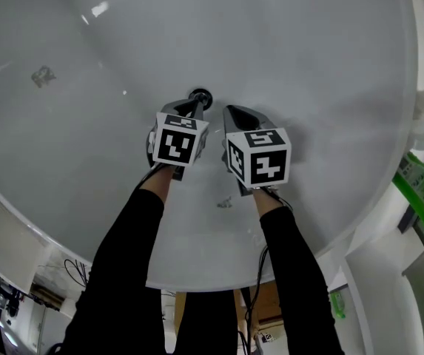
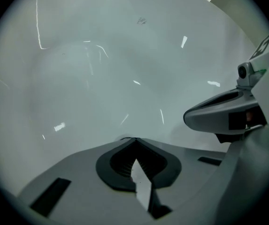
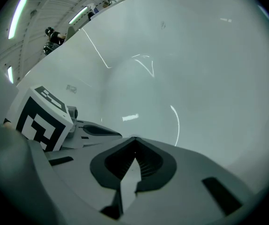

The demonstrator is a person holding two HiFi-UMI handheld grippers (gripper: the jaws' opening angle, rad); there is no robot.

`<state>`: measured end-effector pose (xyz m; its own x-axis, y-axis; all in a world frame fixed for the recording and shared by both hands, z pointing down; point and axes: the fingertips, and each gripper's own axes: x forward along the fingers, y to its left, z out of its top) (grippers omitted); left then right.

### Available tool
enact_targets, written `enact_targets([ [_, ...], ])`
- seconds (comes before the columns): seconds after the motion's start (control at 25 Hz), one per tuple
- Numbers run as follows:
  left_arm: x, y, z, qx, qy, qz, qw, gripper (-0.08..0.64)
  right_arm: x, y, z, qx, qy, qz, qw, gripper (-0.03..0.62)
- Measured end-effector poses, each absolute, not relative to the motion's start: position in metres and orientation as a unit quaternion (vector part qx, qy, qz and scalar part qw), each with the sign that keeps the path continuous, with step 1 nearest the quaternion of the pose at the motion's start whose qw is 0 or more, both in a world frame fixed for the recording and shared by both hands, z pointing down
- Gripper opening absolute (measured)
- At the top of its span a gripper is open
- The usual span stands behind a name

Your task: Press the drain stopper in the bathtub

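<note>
Head view: both grippers are down inside the white bathtub (image 1: 322, 65), side by side over the middle of its floor.

- Drain stopper (image 1: 200, 96): a small dark round ring on the tub floor, well away from the rim at the right edge.
- Left gripper (image 1: 194, 108): its tip sits right at the stopper's near side. Its own view shows the jaws clenched tip to tip, with nothing between them (image 2: 133, 142).
- Right gripper (image 1: 232, 112): beside the stopper and not on it. Its jaws are also pressed together and empty (image 3: 134, 139).

Step in hand, as I read it: line up the left tip and push the stopper down.

- Keep the jaws closed so the tip is one blunt point.
- Centre that point on the stopper's cap, not its rim.
- Press straight down into the tub floor, since a slanted push on wet-looking enamel would probably skid off.
- Hold the right gripper clear.

Hard to make out:

- Neither gripper view shows the stopper, only bare tub wall and light streaks, because it lies below the jaw line.
- I cannot tell whether the left tip touches the stopper, or whether the stopper is up or down.
- A green bottle (image 1: 419, 176) past the tub's right edge is cut off.
</note>
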<state>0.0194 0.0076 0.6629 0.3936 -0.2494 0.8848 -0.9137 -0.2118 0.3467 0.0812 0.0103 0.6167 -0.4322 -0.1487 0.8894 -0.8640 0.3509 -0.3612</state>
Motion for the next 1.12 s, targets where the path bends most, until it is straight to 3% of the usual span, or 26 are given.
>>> enact_targets([
  [1.12,0.030,0.027,0.756,0.647,-0.423,0.385,0.505,0.005,0.085,0.023,0.681,0.311,-0.709,0.464,0.429,0.003],
])
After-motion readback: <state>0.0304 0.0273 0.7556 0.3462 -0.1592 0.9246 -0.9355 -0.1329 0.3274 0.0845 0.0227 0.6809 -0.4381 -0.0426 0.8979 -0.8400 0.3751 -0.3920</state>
